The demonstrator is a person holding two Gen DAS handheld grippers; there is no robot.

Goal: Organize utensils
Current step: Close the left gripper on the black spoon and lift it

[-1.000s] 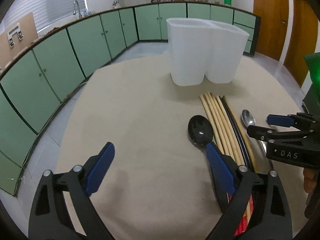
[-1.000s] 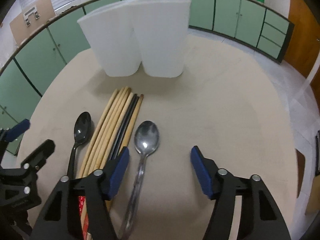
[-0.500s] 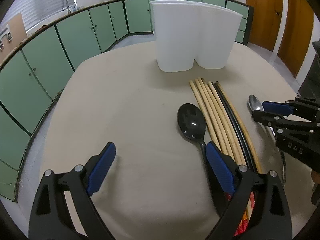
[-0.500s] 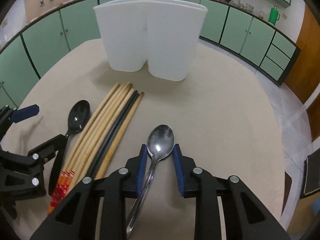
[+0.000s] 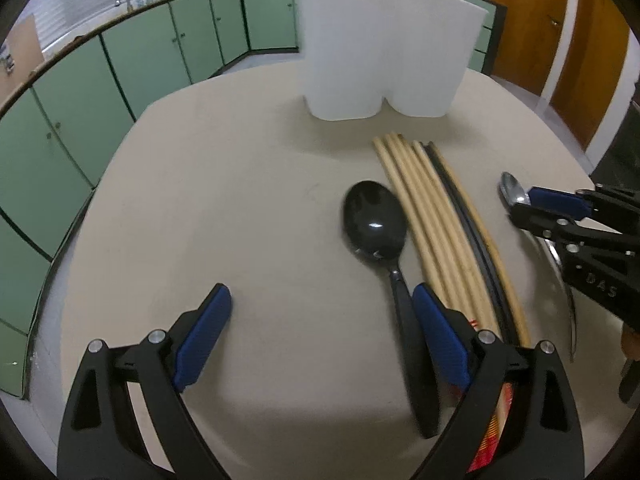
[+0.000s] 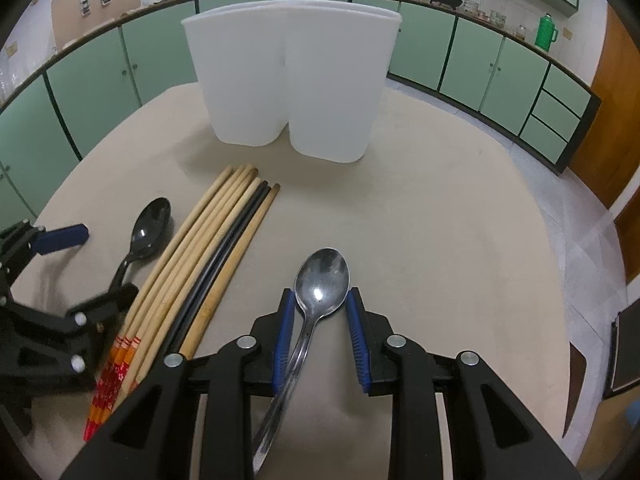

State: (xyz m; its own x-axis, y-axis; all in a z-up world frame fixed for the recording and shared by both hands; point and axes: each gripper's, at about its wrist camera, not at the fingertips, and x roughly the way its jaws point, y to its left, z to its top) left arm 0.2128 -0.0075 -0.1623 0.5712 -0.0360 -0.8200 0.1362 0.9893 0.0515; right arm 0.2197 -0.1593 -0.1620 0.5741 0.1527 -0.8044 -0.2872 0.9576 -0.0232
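Observation:
A metal spoon point(image 6: 322, 276) lies on the beige table point(image 6: 440, 240), and my right gripper point(image 6: 319, 300) is shut on it, blue pads against the sides of its bowl. Its handle runs back under the gripper. A black spoon point(image 5: 374, 220) lies left of a row of wooden and black chopsticks point(image 5: 432, 216). My left gripper point(image 5: 322, 300) hangs open low over the table, with the black spoon's handle just inside its right finger point(image 5: 436, 328). A white two-compartment holder point(image 6: 292, 80) stands upright beyond the utensils.
Green cabinets point(image 5: 80, 92) ring the room beyond the table's round edge. Bare tabletop lies left of the black spoon and right of the metal spoon. Wooden doors point(image 5: 560, 32) stand at the far right. A dark object point(image 6: 624, 352) sits off the table's right edge.
The right jaws closed from wide apart onto the metal spoon's bowl. The left gripper sank a little toward the black spoon and stayed open.

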